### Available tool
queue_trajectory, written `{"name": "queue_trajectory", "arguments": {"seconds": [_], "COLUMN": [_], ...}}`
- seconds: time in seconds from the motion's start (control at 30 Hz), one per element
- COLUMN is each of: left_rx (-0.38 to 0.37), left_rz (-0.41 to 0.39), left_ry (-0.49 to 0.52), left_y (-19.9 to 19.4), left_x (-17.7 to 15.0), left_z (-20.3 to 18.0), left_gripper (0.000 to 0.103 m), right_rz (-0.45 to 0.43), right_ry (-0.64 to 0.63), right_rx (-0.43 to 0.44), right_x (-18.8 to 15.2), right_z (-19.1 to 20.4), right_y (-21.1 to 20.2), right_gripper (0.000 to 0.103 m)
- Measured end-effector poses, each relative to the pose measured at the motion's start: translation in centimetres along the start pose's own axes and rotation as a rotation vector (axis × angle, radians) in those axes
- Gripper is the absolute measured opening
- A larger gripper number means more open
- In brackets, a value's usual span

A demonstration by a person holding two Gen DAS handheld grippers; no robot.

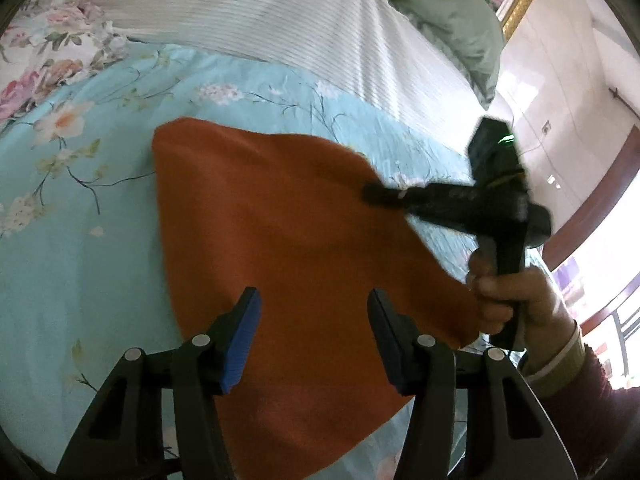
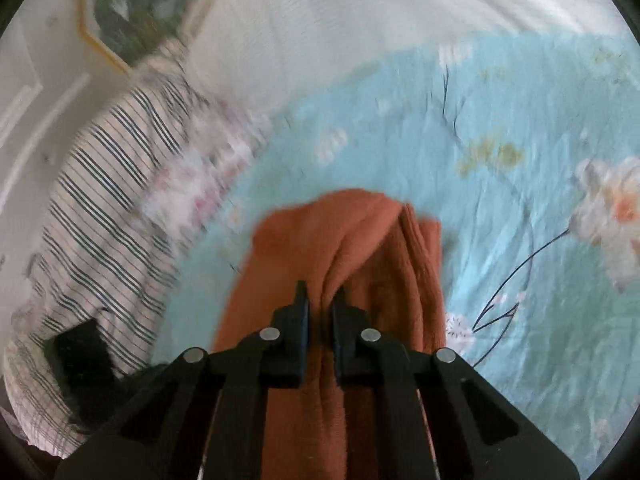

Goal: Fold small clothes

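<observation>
Early stage. Orange cloth [image 1: 280,240] on the bed [image 1: 80,240], no finished fold visible. Right hand-held gripper [image 2: 320,300] pinches a bunched edge of it, lifted. Left hand-held gripper [image 1: 312,340] stands wide over the cloth, empty. Folding mostly left.

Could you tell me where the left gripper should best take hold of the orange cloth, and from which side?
Probably the free near edge of the orange cloth, approached from above and in front. The left gripper hangs open over it, while the right gripper is pinching a bunched fold on the other side, so that edge is likely clear.
</observation>
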State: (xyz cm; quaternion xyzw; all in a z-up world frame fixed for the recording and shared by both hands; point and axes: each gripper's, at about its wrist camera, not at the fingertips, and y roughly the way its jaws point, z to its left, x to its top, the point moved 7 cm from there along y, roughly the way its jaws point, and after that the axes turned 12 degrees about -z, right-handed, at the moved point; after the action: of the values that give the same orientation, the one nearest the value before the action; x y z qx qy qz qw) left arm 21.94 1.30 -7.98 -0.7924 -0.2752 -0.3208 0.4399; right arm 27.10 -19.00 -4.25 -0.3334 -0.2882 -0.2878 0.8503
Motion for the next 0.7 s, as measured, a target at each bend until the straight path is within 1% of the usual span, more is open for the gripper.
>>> {"name": "queue_trajectory", "arguments": {"seconds": [0.07, 0.13, 0.17, 0.2, 0.27, 0.3, 0.33, 0.4, 0.43, 0.47, 0.5, 0.57, 0.63, 0.67, 0.7], "left_rx": [-0.020, -0.039, -0.037, -0.032, -0.021, 0.006, 0.026, 0.022, 0.016, 0.013, 0.014, 0.017, 0.019, 0.025, 0.033], "left_rz": [-0.009, 0.003, 0.017, 0.030, 0.053, 0.068, 0.081, 0.071, 0.068, 0.072, 0.077, 0.081, 0.063, 0.051, 0.037], "left_ry": [0.008, 0.018, 0.020, 0.022, 0.027, 0.032, 0.027, 0.009, -0.002, -0.011, -0.014, -0.020, -0.029, -0.030, -0.031], "left_y": [-0.2, 0.1, 0.5, 0.9, 2.1, 2.8, 3.3, 3.5, 3.4, 3.3, 3.4, 3.4, 3.1, 3.1, 3.0], "left_x": [0.3, 0.3, -0.1, -0.4, -1.2, -1.8, -2.4, -2.7, -2.7, -2.6, -2.4, -1.9, -0.9, -0.2, 0.6], "left_z": [-0.3, -0.8, -0.8, -0.8, -0.6, -0.2, 0.3, 0.7, 0.8, 0.9, 1.0, 1.1, 1.3, 1.5, 1.8], "left_gripper": [0.055, 0.055, 0.055, 0.054, 0.053, 0.049, 0.046, 0.044, 0.044, 0.044, 0.043, 0.043, 0.043, 0.043, 0.043], "right_rz": [-0.018, 0.029, 0.060, 0.078, 0.079, 0.070, 0.068, 0.071, 0.075, 0.078, 0.075, 0.031, -0.011, -0.024, -0.015], "right_ry": [-0.008, 0.017, 0.045, 0.063, 0.090, 0.097, 0.103, 0.090, 0.079, 0.076, 0.075, 0.049, 0.023, 0.013, 0.007], "right_rx": [-0.042, -0.117, -0.138, -0.145, -0.139, -0.133, -0.134, -0.146, -0.156, -0.176, -0.197, -0.226, -0.210, -0.180, -0.150], "right_x": [-0.3, -1.8, -2.9, -3.7, -4.3, -4.3, -4.1, -4.0, -4.0, -3.8, -3.6, -2.5, -1.2, -0.6, -0.3], "right_z": [-0.9, -3.4, -4.8, -5.6, -6.5, -6.7, -6.7, -6.4, -6.3, -6.2, -6.0, -5.1, -3.9, -2.8, -1.8], "right_y": [-1.0, -0.3, 0.5, 1.1, 1.6, 1.6, 1.5, 1.5, 1.5, 1.2, 0.9, -0.4, -1.3, -1.4, -1.0], "right_gripper": [0.011, 0.011, 0.011, 0.011, 0.011, 0.011, 0.011, 0.011, 0.014, 0.023, 0.026, 0.027, 0.027, 0.027, 0.027]}}
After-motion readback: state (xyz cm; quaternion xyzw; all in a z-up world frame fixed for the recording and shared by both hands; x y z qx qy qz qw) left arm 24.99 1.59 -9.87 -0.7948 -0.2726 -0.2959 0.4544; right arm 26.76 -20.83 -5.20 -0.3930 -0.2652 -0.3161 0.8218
